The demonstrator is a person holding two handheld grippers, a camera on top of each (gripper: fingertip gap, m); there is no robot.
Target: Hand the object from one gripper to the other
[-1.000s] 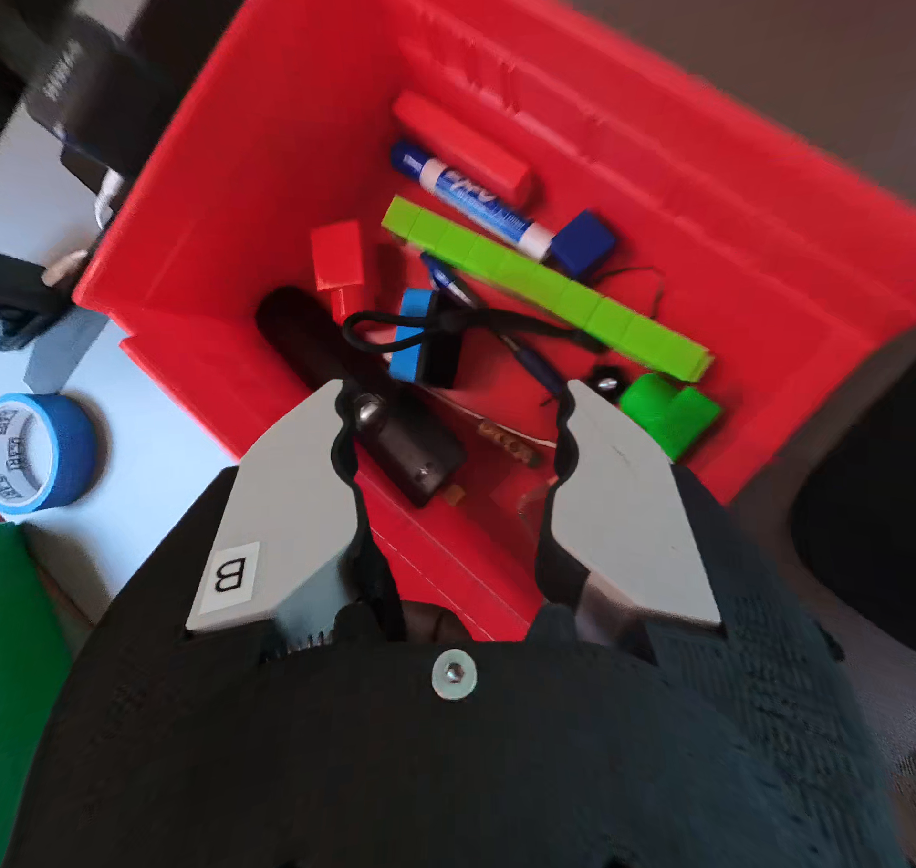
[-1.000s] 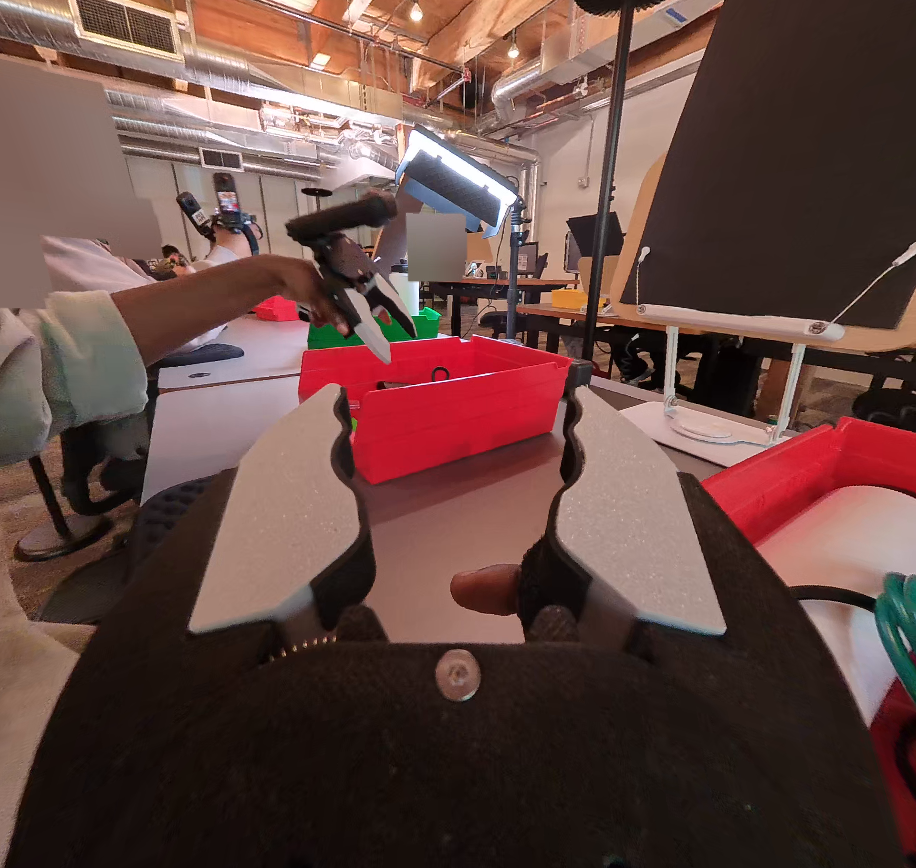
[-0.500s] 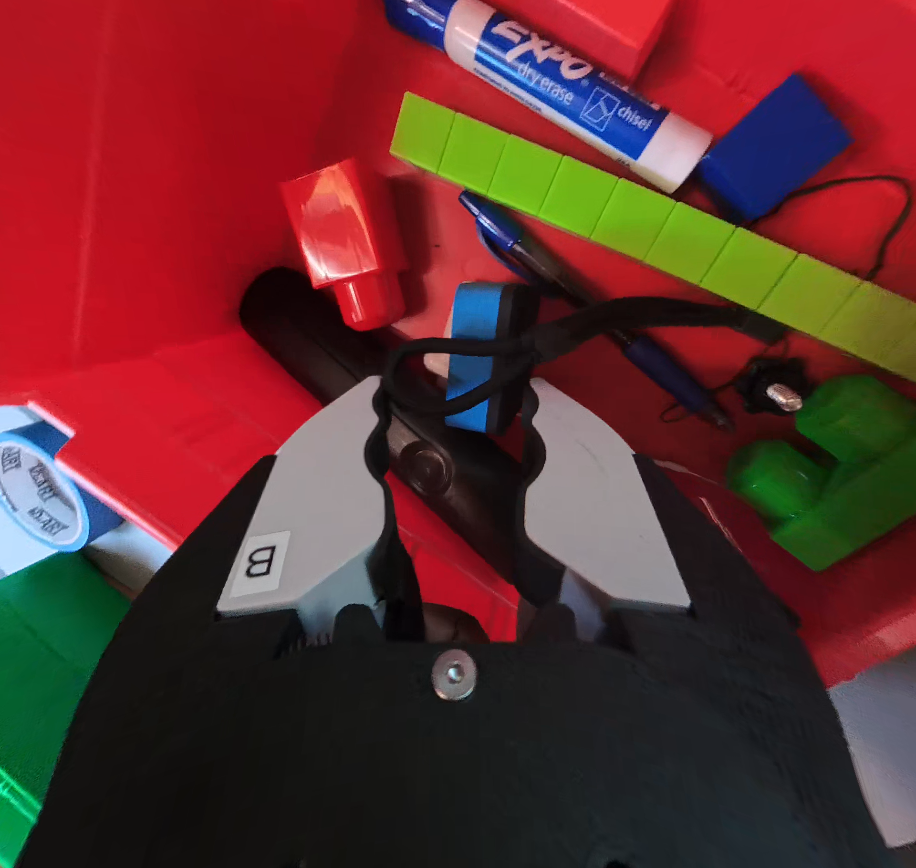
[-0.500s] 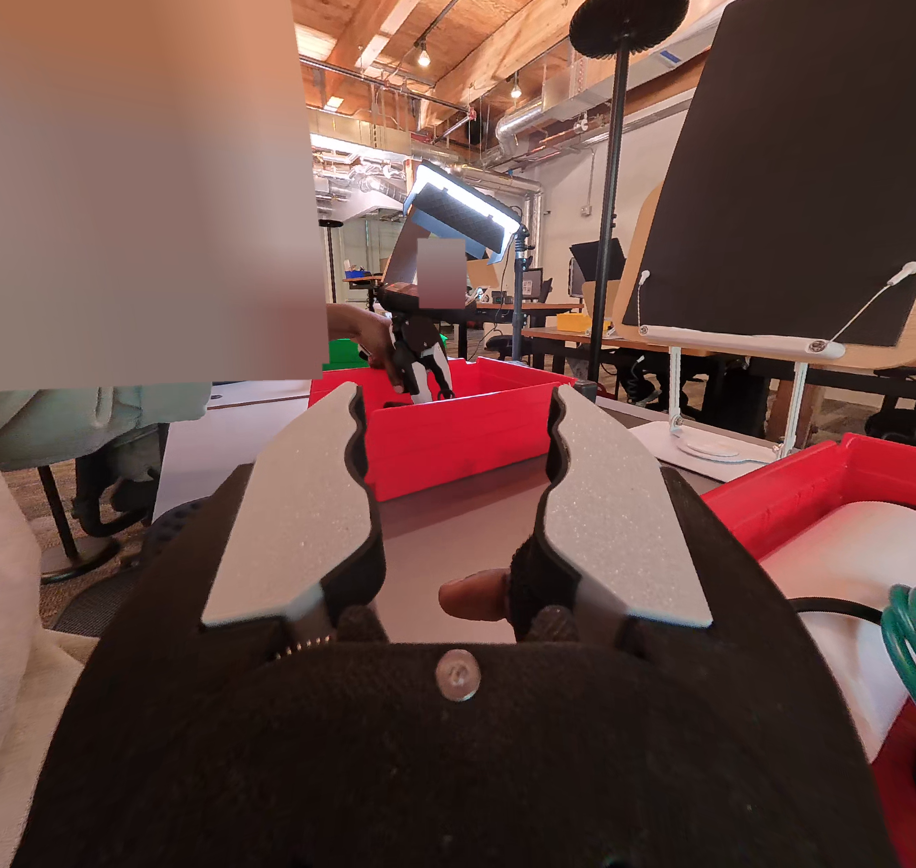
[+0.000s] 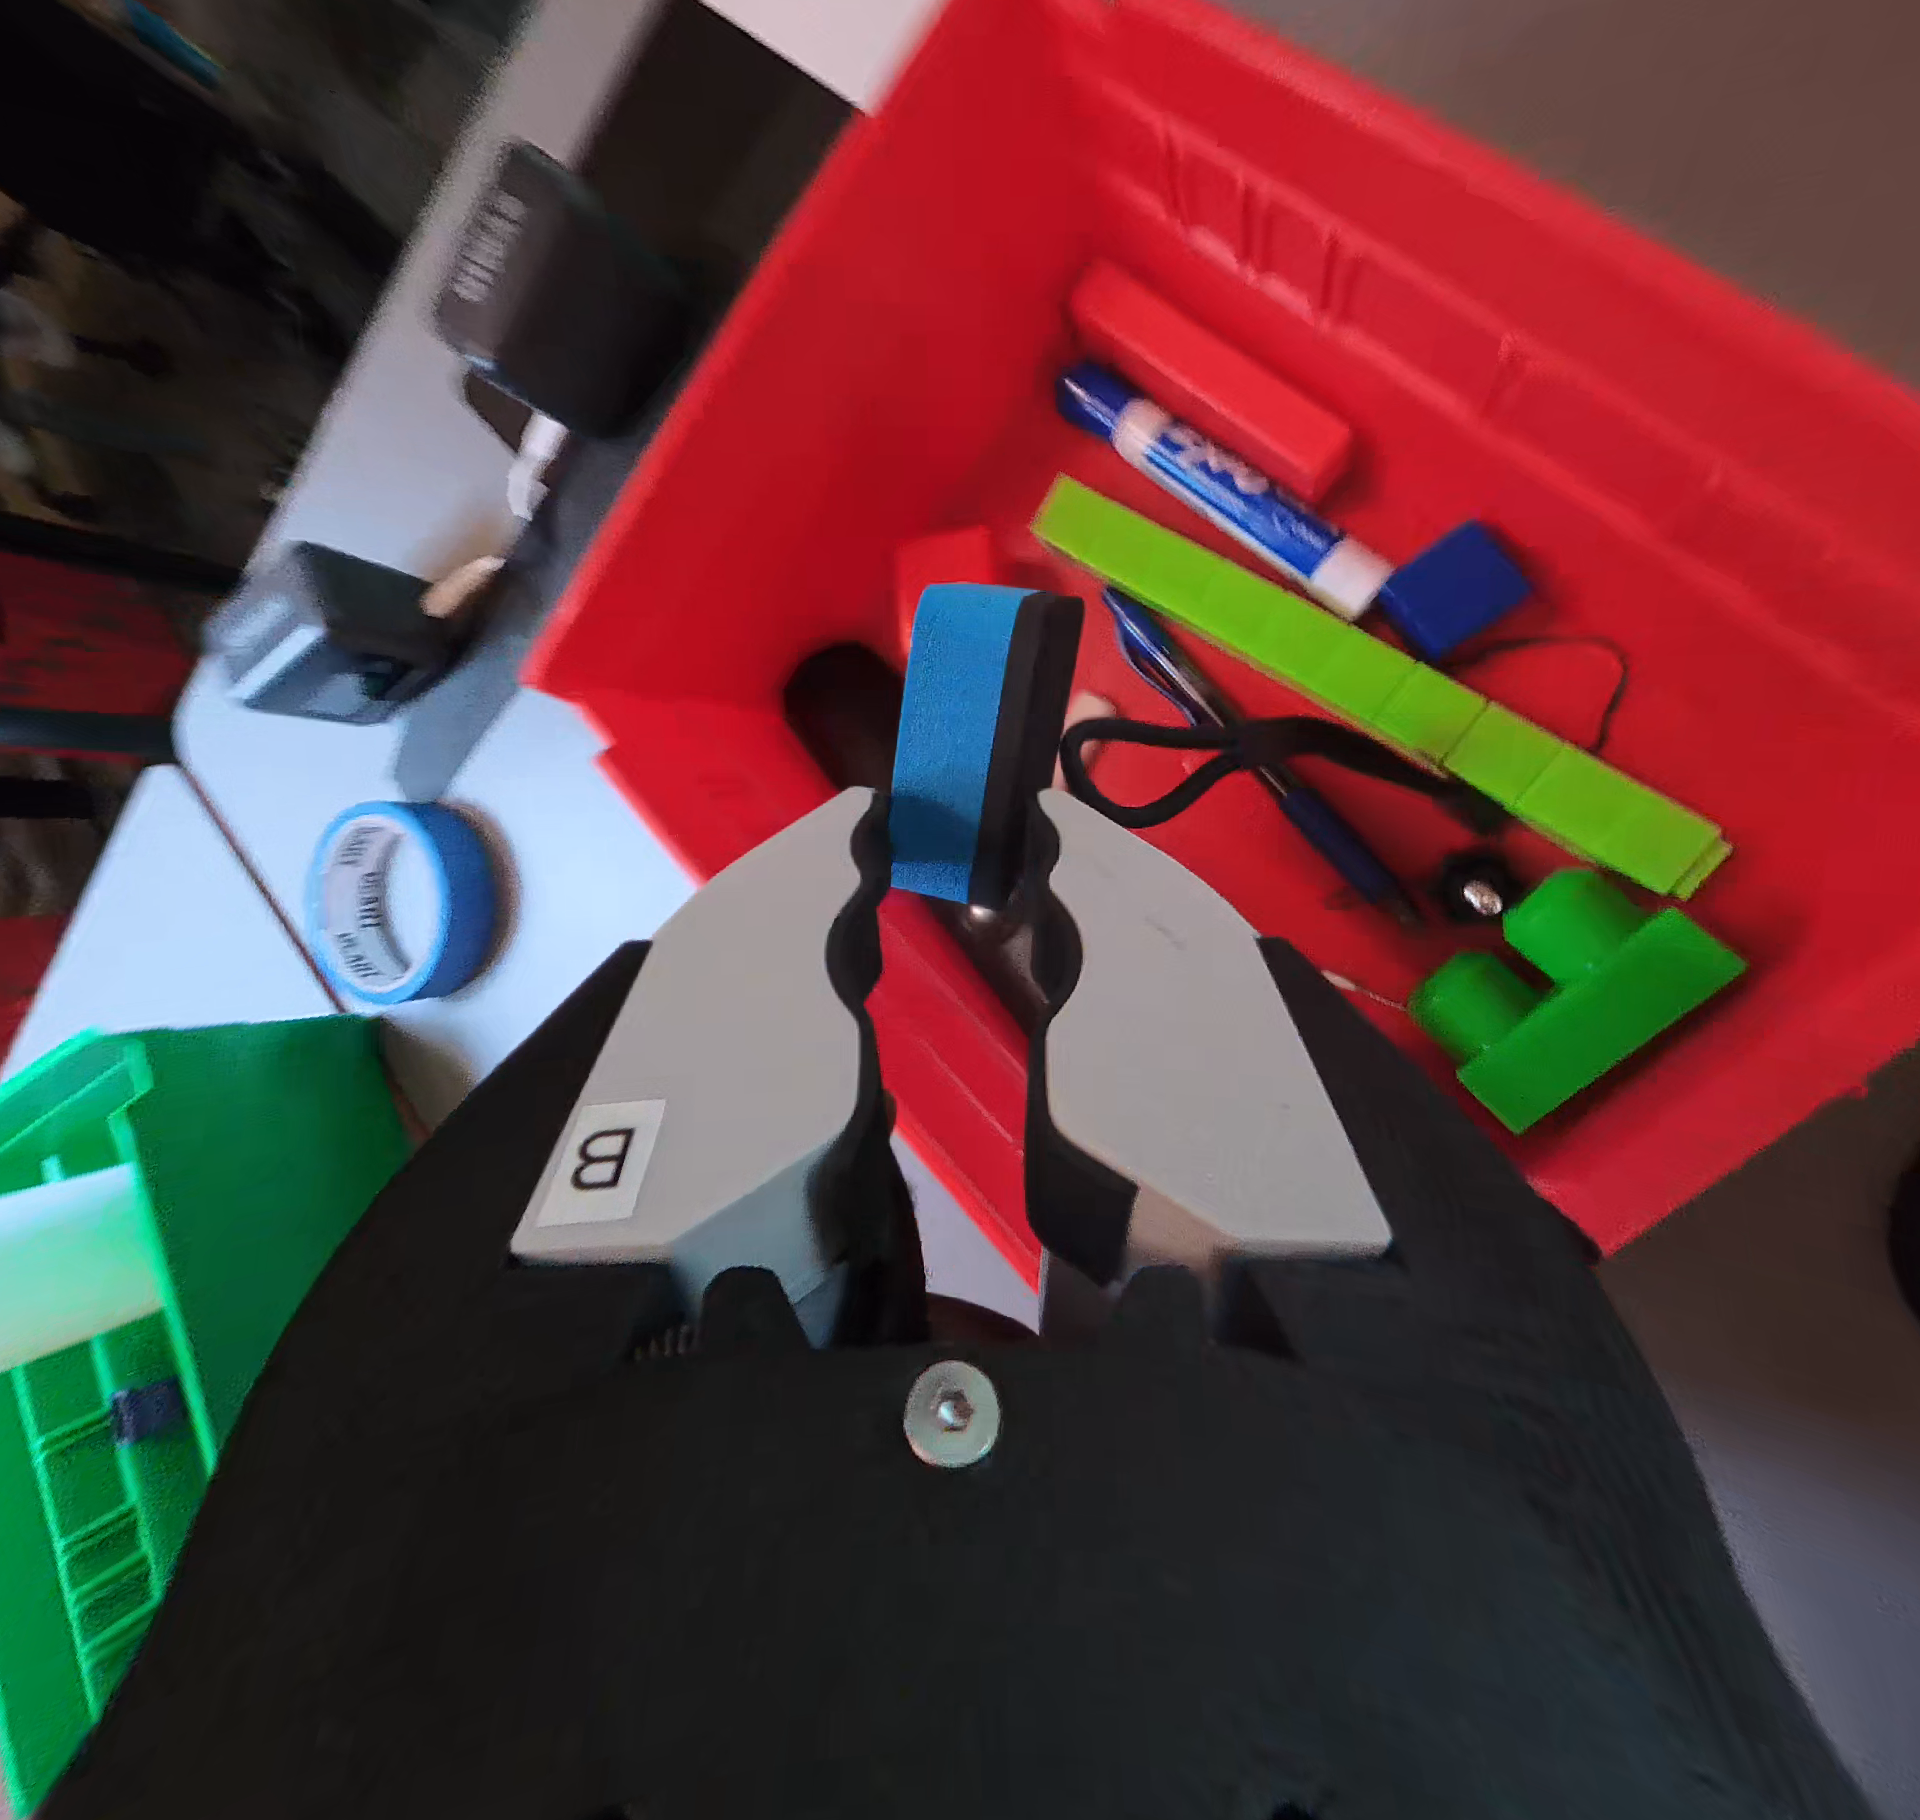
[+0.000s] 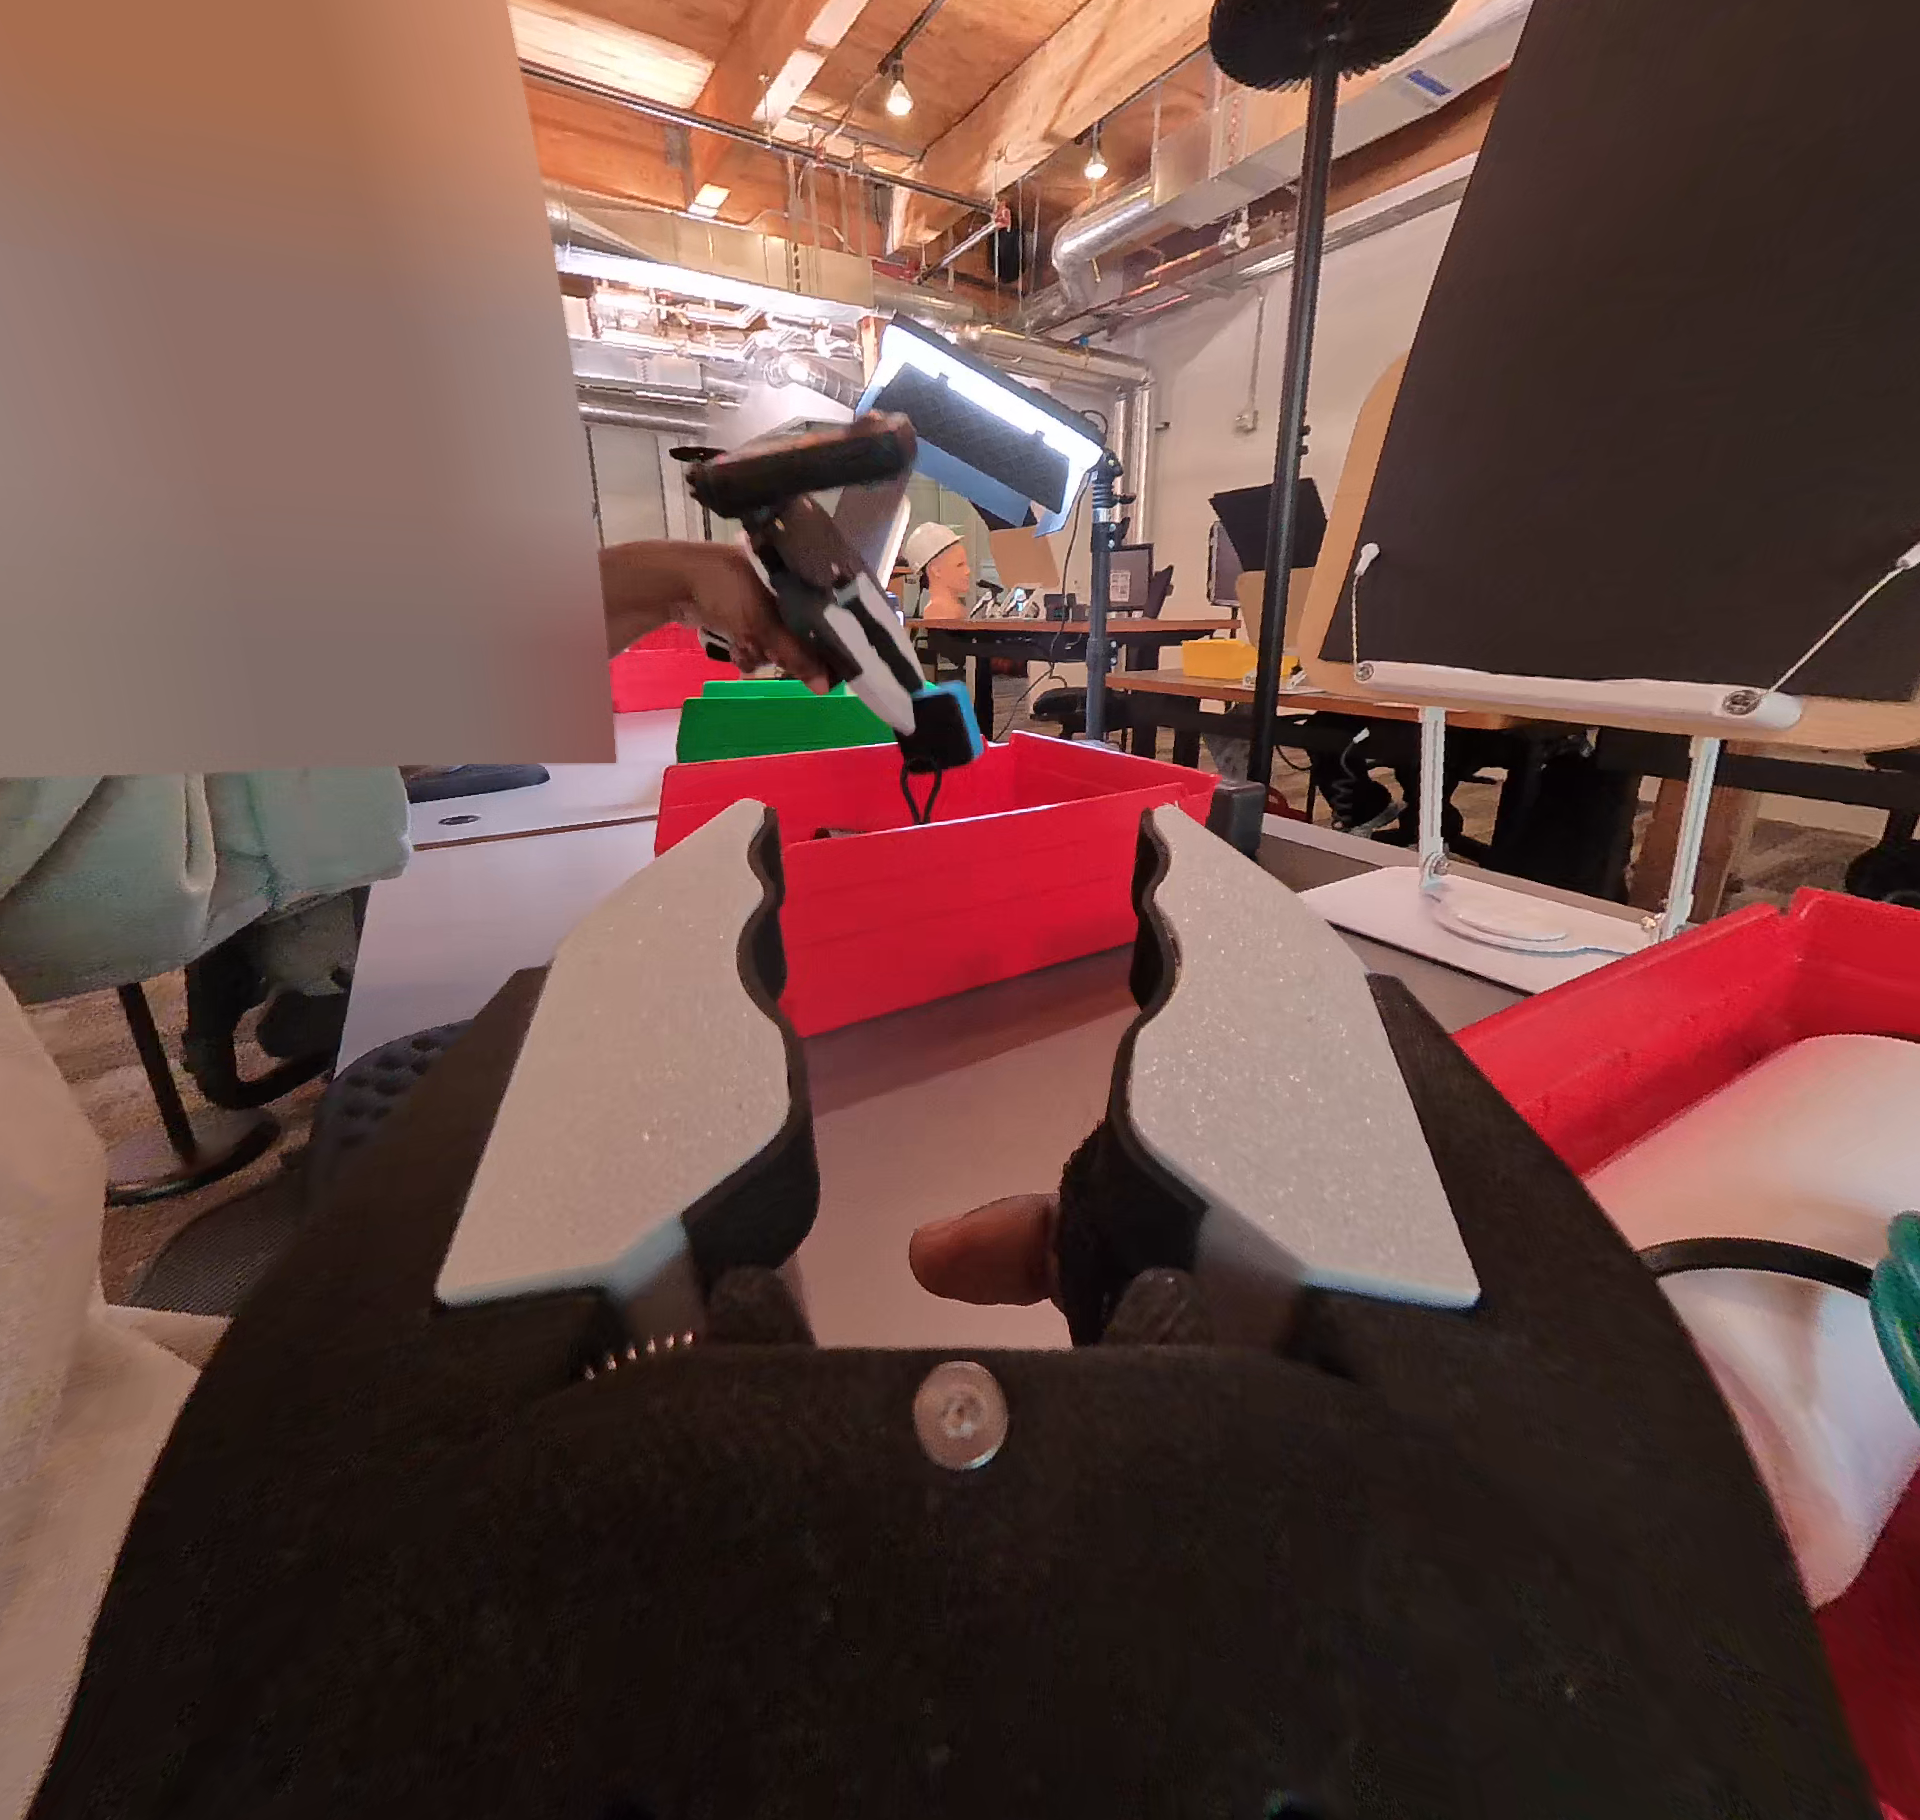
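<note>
My left gripper [image 5: 956,835] is shut on a small blue-and-black eraser [image 5: 977,742] and holds it above the red bin [image 5: 727,482]. The eraser stands upright between the fingertips. In the right wrist view the left gripper [image 6: 914,710] holds the eraser [image 6: 948,726] just above the far red bin [image 6: 977,897], and a black cord [image 6: 920,794] hangs beneath it. My right gripper [image 6: 951,845] is open and empty, low over the grey table [image 6: 956,1095], well short of the bin.
The bin holds a green bar [image 5: 1371,690], a marker [image 5: 1226,492], a red block [image 5: 1205,383], a blue block [image 5: 1455,586], a green piece [image 5: 1569,1001], a pen and a black cord [image 5: 1195,762]. Blue tape [image 5: 400,903] and a green bin [image 5: 104,1303] lie left. Another red bin [image 6: 1704,1022] sits right. The tips of one gripper are about 40 cm away from the tips of the other.
My left gripper closed on the eraser down in the bin and lifted it up out of the bin. My right gripper stayed open and nearly still.
</note>
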